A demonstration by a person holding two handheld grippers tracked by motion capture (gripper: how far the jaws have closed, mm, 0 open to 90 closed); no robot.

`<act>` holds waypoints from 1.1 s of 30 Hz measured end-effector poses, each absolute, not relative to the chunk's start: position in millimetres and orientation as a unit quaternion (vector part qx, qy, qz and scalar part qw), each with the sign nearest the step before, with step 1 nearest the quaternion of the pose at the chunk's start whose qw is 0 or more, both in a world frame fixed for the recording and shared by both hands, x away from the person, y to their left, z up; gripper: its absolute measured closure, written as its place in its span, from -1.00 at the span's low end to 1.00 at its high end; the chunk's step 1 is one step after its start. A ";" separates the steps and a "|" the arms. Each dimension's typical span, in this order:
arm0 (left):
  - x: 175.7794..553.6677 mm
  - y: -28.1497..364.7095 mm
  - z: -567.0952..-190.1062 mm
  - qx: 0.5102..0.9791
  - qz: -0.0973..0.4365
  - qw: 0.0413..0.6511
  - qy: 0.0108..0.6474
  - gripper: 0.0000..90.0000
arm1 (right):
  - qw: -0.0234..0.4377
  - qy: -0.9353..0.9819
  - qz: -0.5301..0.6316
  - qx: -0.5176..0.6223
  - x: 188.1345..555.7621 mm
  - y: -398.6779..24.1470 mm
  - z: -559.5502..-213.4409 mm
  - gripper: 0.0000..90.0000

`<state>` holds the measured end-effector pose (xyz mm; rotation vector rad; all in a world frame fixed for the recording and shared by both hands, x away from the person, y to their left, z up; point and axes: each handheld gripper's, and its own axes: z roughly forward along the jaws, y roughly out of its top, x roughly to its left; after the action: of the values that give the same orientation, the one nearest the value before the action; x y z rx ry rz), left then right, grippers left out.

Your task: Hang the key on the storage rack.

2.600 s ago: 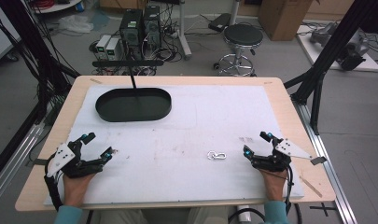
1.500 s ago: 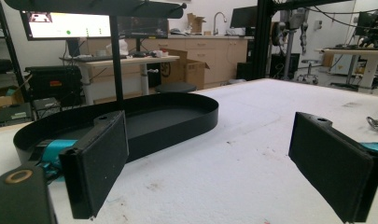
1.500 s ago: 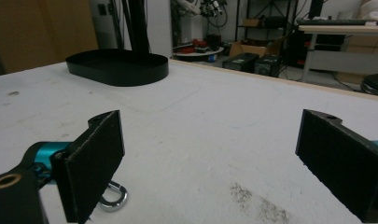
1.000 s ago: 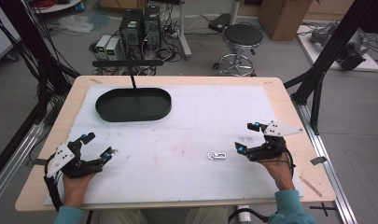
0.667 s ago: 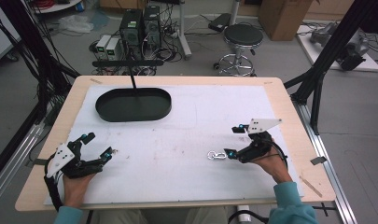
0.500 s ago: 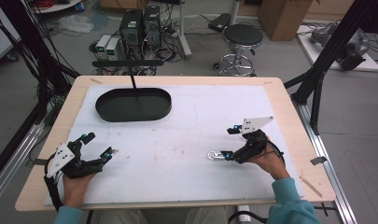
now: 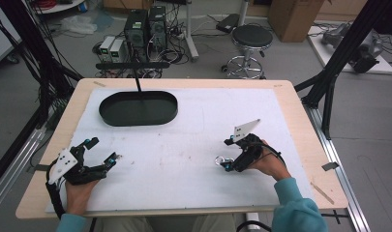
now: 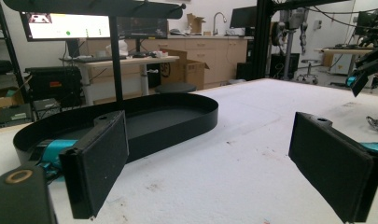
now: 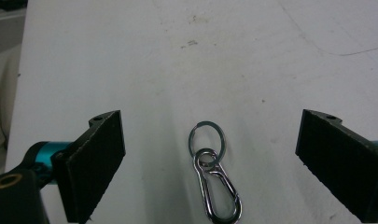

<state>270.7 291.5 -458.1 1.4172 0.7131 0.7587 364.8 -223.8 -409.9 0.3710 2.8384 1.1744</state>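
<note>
Reaching stage: right tool point(image 9: 210, 163) spread wide, hovering over small silver metal carabiner clip with key ring point(image 9: 213, 179) flat on white tabletop point(image 7: 184, 145). Next: lower, clench squarely. Left tool point(image 8: 224, 158) released, idle.

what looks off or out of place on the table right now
Nothing stands out. The metal clip with its ring lies flat and whole on the white mat, between the open jaws of the right gripper. The black oval tray sits level. The mat bears only faint scuffs.

Lab — PC towers point(image 7: 146, 26), monitors point(image 8: 67, 25), black rig frame point(image 7: 346, 53), cardboard boxes point(image 7: 293, 17).
</note>
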 end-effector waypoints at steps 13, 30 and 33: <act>270.7 291.6 -458.1 0.620 0.332 0.638 0.313 -0.73 | 0.001 0.942 0.322 0.100 372.4 -207.2 -423.0 -0.60; 270.4 291.4 -458.2 0.620 0.331 0.639 0.312 -0.73 | -0.030 0.950 0.299 0.086 374.2 -209.2 -424.2 0.15; 270.3 291.2 -458.2 0.620 0.331 0.639 0.312 -0.73 | -0.028 0.951 0.297 0.083 373.8 -210.9 -422.5 0.29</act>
<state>270.3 291.2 -458.2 1.4146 0.7124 0.7562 373.8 -210.9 -422.5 0.2646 3.0425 0.9504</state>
